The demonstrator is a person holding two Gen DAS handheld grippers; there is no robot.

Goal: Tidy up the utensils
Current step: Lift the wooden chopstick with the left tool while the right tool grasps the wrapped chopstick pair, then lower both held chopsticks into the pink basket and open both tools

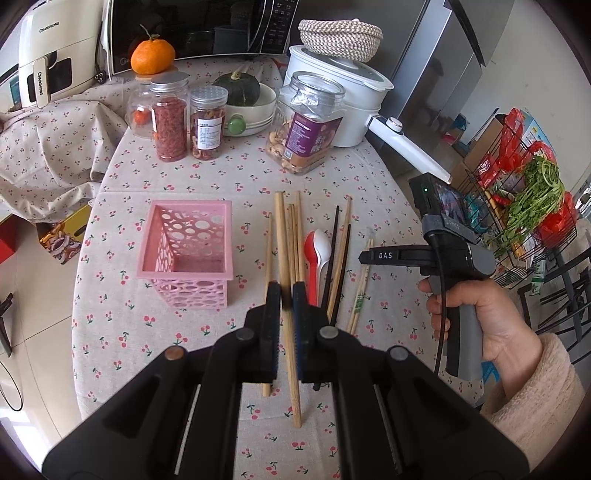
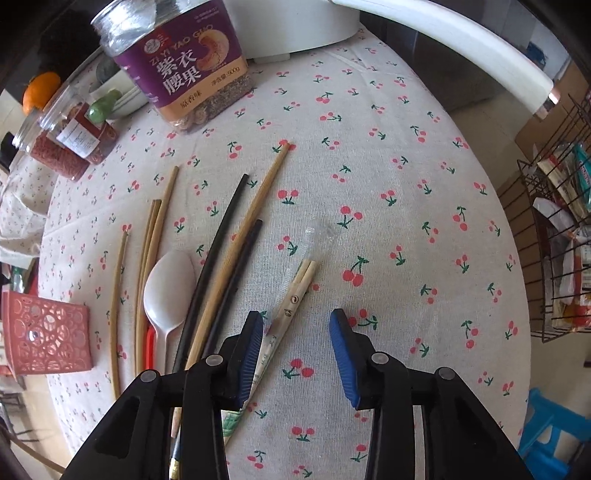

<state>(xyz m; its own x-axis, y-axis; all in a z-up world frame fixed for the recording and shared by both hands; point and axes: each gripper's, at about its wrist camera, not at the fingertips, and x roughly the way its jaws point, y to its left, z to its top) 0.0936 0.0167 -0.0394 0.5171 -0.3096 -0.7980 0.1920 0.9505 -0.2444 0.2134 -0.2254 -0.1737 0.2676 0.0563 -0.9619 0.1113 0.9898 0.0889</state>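
Several wooden chopsticks (image 1: 293, 236), two black chopsticks (image 1: 334, 258), a white spoon (image 1: 322, 243) and a red spoon (image 1: 311, 258) lie side by side on the cherry-print tablecloth. A pink perforated basket (image 1: 188, 240) stands upright and empty to their left. My left gripper (image 1: 285, 291) is shut on a thick wooden chopstick (image 1: 283, 236). My right gripper (image 2: 297, 321) is open above the cloth, with a paper-wrapped chopstick pair (image 2: 291, 299) just beside its left finger. The right view also shows the white spoon (image 2: 170, 280), black chopsticks (image 2: 221, 251) and basket (image 2: 44, 332).
Jars of dried goods (image 1: 170, 118), a cashew jar (image 1: 306, 122), a bowl with a squash (image 1: 243, 99), a white pot (image 1: 340, 96) and a microwave (image 1: 199, 29) stand at the back. A wire rack (image 1: 528, 192) stands right of the table.
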